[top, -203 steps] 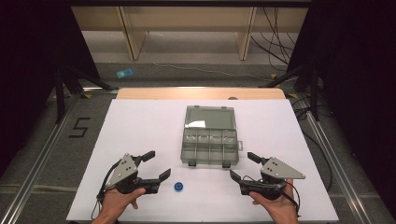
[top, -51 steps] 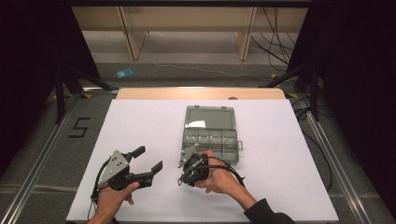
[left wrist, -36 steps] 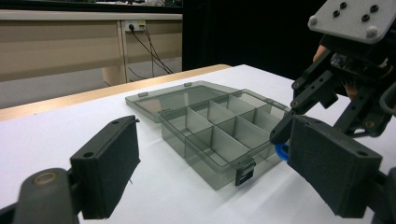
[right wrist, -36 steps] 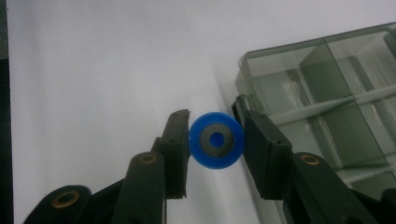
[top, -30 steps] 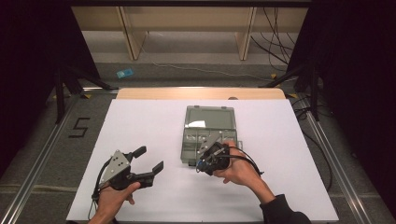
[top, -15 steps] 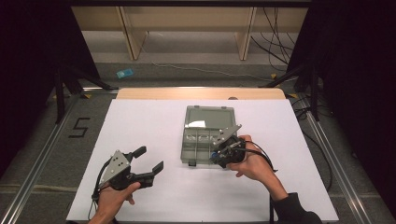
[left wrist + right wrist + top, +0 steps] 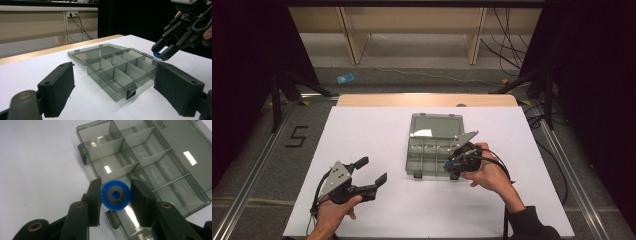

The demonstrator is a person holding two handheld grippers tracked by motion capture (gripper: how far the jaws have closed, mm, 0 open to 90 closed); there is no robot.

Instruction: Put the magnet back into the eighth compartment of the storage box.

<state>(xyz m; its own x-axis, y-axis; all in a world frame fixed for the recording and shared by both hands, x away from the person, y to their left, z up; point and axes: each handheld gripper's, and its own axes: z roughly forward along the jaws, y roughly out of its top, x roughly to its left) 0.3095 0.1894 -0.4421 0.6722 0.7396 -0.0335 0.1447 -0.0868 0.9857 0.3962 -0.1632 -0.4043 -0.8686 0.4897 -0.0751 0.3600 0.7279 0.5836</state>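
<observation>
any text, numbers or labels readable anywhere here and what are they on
"5": a black digit marked on the grey floor left of the table.
Embossed lettering on the lid of the clear compartment box: too small and cut off at the frame edge to read.
No lettering shows on the blue disc that the right gripper holds, nor on the left gripper.

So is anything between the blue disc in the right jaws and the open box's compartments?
Nothing visible. The right gripper holds the blue disc over the box by its near edge; the lid lies open and flat, and the compartments below look empty. The left gripper rests apart, well left of the box.
</observation>
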